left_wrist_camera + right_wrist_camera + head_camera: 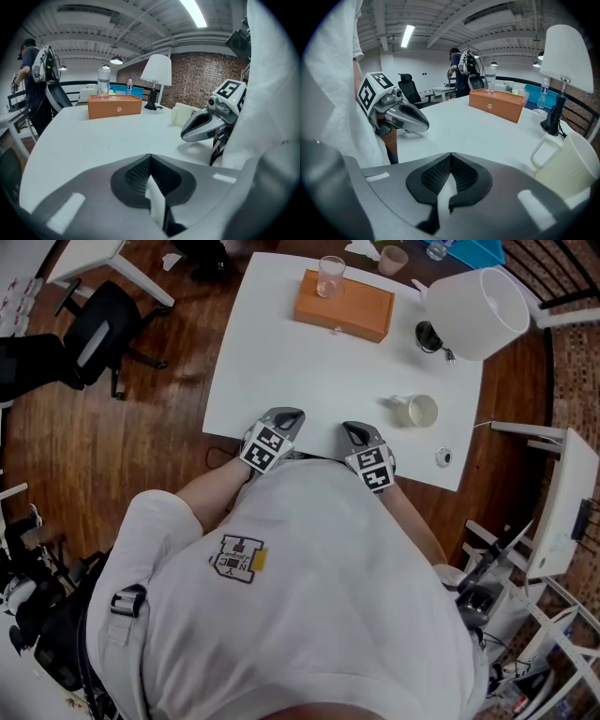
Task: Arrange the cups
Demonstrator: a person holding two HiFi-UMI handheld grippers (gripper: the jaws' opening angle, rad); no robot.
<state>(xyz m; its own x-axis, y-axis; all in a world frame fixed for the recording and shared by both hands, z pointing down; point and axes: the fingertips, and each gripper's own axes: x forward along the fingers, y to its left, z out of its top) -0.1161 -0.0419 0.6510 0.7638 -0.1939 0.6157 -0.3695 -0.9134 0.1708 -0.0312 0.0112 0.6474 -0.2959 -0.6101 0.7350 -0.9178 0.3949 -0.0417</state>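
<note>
A cream mug (415, 411) lies on its side on the white table (281, 362), right of centre; it also shows large at the right (568, 161) in the right gripper view and small (182, 113) in the left gripper view. A clear glass (330, 277) stands on an orange box (343, 305) at the far side. A tan cup (393, 260) stands beyond the table's back edge. My left gripper (289, 414) and right gripper (352, 430) rest side by side at the near edge, both shut and empty. Each gripper's jaws meet tip to tip.
A white lamp shade (478, 312) on a black base (428, 336) stands at the table's right back. A small round object (443, 457) lies near the right front corner. An office chair (94, 334) is on the wooden floor to the left. A person with a backpack (35, 70) stands in the background.
</note>
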